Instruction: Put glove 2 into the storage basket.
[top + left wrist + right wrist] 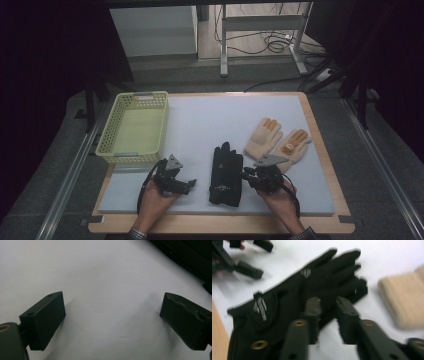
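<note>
A: Where is the black glove (226,174)?
B: Flat on the white mat (200,125), lower middle of the high view, cream gloves (276,140) to its right.
A: And the right claw (329,305)?
B: At the glove's right edge, jaws narrowly apart, nothing between them.
A: The left claw (112,315)?
B: Wide apart over bare mat, left of the glove.

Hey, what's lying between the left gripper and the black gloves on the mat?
Nothing: in the high view, bare white mat separates the left gripper from the black gloves. The left gripper view shows bare mat between its open jaws too.
</note>
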